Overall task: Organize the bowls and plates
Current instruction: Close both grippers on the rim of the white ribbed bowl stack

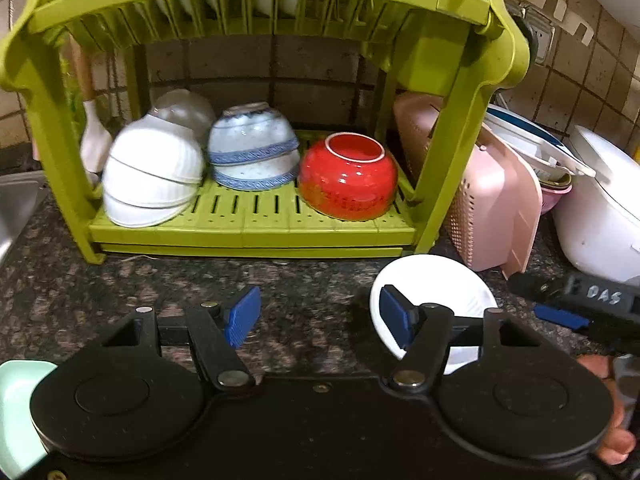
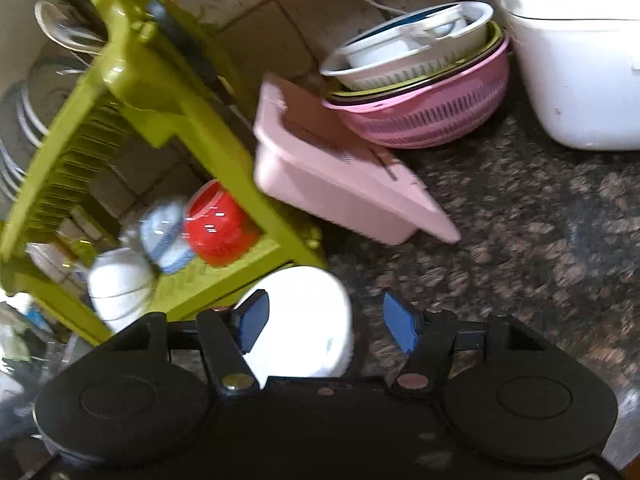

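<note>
A green two-tier dish rack (image 1: 256,0) stands against the tiled wall. Upside down on its lower shelf are stacked white bowls (image 1: 152,172), blue-and-white bowls (image 1: 252,148), a clear bowl (image 1: 184,108) and a red bowl (image 1: 348,176). A small white dish (image 1: 432,288) rests on the dark stone counter in front of the rack's right leg. My left gripper (image 1: 318,316) is open and empty, its right pad over the dish's near-left rim. My right gripper (image 2: 327,328) is open, with the white dish (image 2: 304,312) blurred beside its left pad. The right gripper (image 1: 560,314) also shows from the side.
Right of the rack, a pink perforated basket (image 1: 492,200) leans on it; behind are a pink strainer holding stacked basins (image 2: 420,108) and a white pot (image 2: 576,72). Plates (image 2: 20,120) fill the upper rack. A steel sink (image 1: 16,208) lies left, a mint dish (image 1: 16,404) near left.
</note>
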Demonstrator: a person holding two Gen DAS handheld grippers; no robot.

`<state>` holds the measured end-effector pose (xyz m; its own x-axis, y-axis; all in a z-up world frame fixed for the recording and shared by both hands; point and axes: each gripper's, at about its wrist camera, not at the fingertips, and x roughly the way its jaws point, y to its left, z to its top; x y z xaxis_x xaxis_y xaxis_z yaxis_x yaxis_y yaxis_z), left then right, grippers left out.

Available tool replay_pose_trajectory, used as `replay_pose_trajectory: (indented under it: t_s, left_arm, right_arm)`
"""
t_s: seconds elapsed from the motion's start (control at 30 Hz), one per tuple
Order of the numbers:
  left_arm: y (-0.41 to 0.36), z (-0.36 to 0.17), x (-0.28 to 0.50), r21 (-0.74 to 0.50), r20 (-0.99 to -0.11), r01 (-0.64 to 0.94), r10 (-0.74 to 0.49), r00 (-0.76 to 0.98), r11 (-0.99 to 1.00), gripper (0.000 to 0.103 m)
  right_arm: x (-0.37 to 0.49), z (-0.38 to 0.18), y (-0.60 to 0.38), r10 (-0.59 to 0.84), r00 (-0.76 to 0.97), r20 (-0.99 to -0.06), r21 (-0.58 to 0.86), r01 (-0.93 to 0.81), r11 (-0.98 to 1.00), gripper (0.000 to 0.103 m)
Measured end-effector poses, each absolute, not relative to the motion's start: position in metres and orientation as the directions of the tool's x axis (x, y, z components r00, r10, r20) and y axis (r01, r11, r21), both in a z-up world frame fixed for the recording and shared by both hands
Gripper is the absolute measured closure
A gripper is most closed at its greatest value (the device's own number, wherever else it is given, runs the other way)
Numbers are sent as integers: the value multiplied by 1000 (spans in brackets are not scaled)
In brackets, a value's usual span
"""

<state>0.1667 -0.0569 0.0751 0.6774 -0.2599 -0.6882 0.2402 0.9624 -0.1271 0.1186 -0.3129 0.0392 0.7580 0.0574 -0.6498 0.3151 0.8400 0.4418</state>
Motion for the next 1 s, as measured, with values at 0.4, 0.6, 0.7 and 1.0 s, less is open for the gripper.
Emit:
replay_pose_trajectory:
  t_s: [0.4,0.6,0.7,1.0]
  left_arm:
    - [-91,51,209,-87,-788,271,-233,570,959,40]
    - [-109,42,223,-76,-826,296,-226,516,952,40]
    - [-116,43,225,-70,-827,310,-229,513,948,40]
    - [-127,26,233,-55,-858,310,-204,471,949,43]
  right_arm:
    - [136,27,-303,16,723,-690,329,295,897,40]
    - [146,21,-297,-4,693,-721,276,292,916,45]
    - [147,20,-300,19,690,-724,304,294,906,45]
    - [149,14,-304,50,672,-739,331,297,896,57]
